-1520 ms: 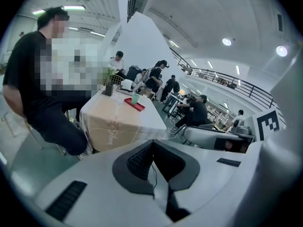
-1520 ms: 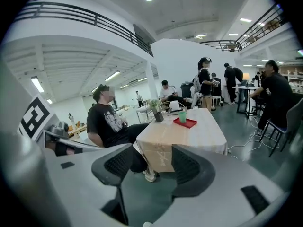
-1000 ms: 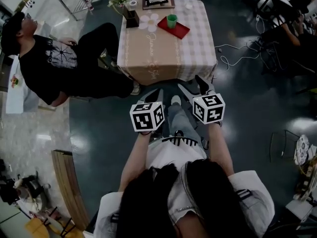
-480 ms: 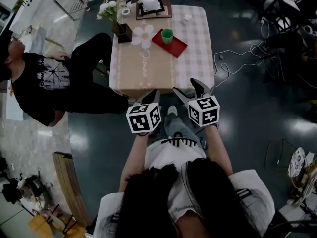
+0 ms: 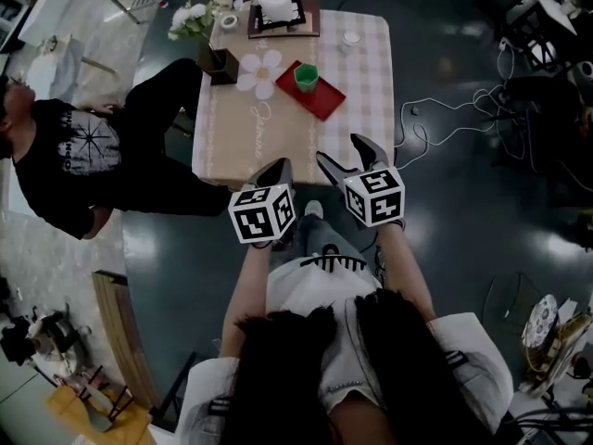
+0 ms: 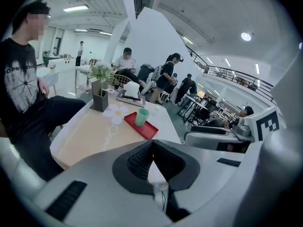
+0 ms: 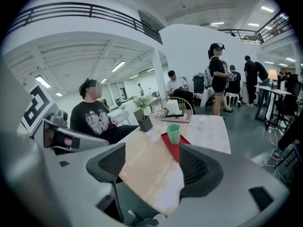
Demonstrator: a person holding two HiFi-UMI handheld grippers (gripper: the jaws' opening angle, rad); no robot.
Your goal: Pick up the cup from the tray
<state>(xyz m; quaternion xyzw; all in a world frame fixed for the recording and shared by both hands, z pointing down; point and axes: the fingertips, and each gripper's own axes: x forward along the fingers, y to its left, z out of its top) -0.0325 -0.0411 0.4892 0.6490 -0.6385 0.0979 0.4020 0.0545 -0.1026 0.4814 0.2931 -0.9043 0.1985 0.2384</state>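
A green cup (image 5: 306, 77) stands upright on a red tray (image 5: 322, 100) on the far half of a table with a checked cloth (image 5: 278, 137). Both grippers hover over the floor, short of the table's near edge. My left gripper (image 5: 275, 172) is shut, its jaws meeting with nothing in them; the left gripper view shows the cup (image 6: 141, 117) and tray (image 6: 147, 129) well ahead. My right gripper (image 5: 350, 156) is open and empty. The right gripper view has the cup (image 7: 173, 133) on the tray (image 7: 176, 148) far beyond the gap between the jaws.
A person in black (image 5: 74, 156) sits at the table's left side. On the table are a potted plant (image 5: 208, 58), a flower-shaped mat (image 5: 259, 70), a tissue box on a wooden tray (image 5: 280, 7) and a small white dish (image 5: 350, 37). Cables (image 5: 445, 109) lie on the floor to the right.
Both grippers have come closer to the table's near edge. The table and seated person have slid left and down in the head view.
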